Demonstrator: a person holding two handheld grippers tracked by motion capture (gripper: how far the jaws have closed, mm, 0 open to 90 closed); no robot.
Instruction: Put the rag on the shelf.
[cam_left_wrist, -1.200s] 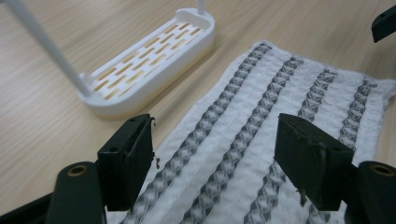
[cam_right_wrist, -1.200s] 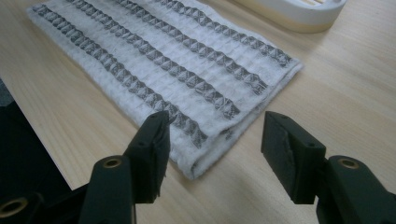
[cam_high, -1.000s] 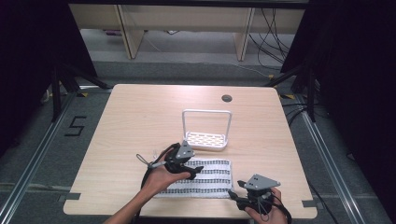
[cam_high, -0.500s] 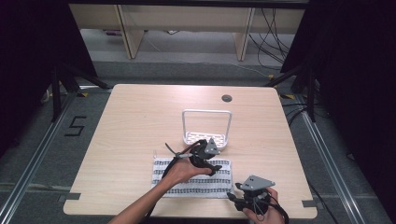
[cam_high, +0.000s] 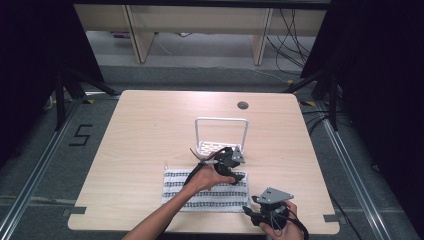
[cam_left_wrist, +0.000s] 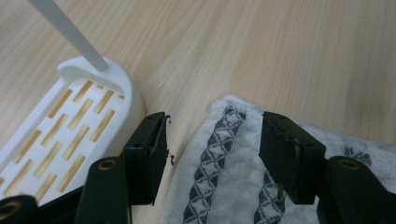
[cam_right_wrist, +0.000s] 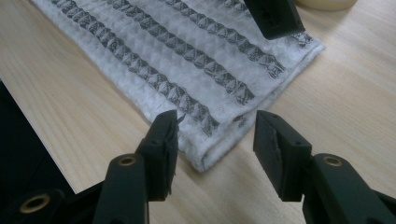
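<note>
Pale wood-grain table (cam_high: 150, 150), rounded corners, a small dark round hole (cam_high: 243, 105) near its far edge; grey floor around it, with a "5" (cam_high: 80, 135) marked in black at the left.

Near the front edge, right of centre, a folded towel (cam_high: 200, 192): white waffle weave, soft and nubbly, crossed by dark bands of small diamonds, hems slightly frayed. In the left gripper view the far right corner of the towel (cam_left_wrist: 224, 163) just beside the rack. In the right gripper view the near right corner of the towel (cam_right_wrist: 205, 158) thick and doubled.

Just behind the towel, a white plastic rack (cam_high: 220, 132): flat oval base pierced with rows of slots, tall squared loop handle, smooth and glossy. Same rack (cam_left_wrist: 70, 126) in the left gripper view, wood showing yellow through the slots.

Left gripper (cam_high: 234, 170), black with a grey three-cornered plate, over the towel's far right corner; jaws part open, just closing, straddling the cloth's corner without pressing it. Moved rightward from the towel's left half a second ago.

Right gripper (cam_high: 260, 212) at the front edge by the towel's near right corner; jaws about half open, nothing between the pads but the corner below. Same place as before.
</note>
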